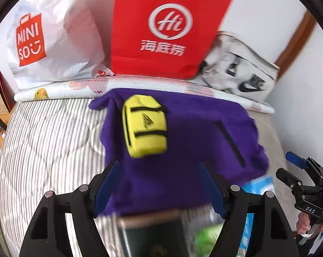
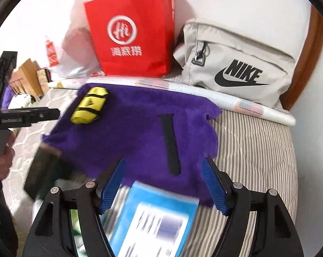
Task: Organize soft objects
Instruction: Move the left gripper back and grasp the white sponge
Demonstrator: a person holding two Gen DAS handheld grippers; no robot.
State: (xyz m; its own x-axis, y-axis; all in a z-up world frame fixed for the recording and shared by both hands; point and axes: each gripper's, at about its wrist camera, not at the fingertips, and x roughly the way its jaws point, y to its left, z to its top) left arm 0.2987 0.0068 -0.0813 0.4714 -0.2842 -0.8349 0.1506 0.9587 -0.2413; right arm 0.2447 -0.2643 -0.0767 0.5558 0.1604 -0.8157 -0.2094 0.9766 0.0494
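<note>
A purple fleece cloth (image 1: 183,150) (image 2: 135,128) lies spread flat on the striped quilt (image 1: 50,145) (image 2: 253,150). On its far left part rests a small yellow pouch (image 1: 144,126) (image 2: 89,105) with black straps. A black strip (image 2: 172,143) (image 1: 230,143) runs across the cloth's right part. My left gripper (image 1: 159,167) hovers over the cloth's near edge, open, with nothing between its blue pads. My right gripper (image 2: 164,161) hangs over the near right edge of the cloth, open too and holding nothing. Each gripper shows at the edge of the other's view (image 1: 298,171) (image 2: 22,115).
Along the wall stand a white MINISO bag (image 1: 50,38), a red paper bag (image 1: 161,27) (image 2: 131,34) and a grey Nike bag (image 2: 236,64) (image 1: 240,68), behind a white roll (image 2: 247,102). A blue packet (image 2: 153,218) and a dark box (image 1: 150,235) lie blurred under the grippers.
</note>
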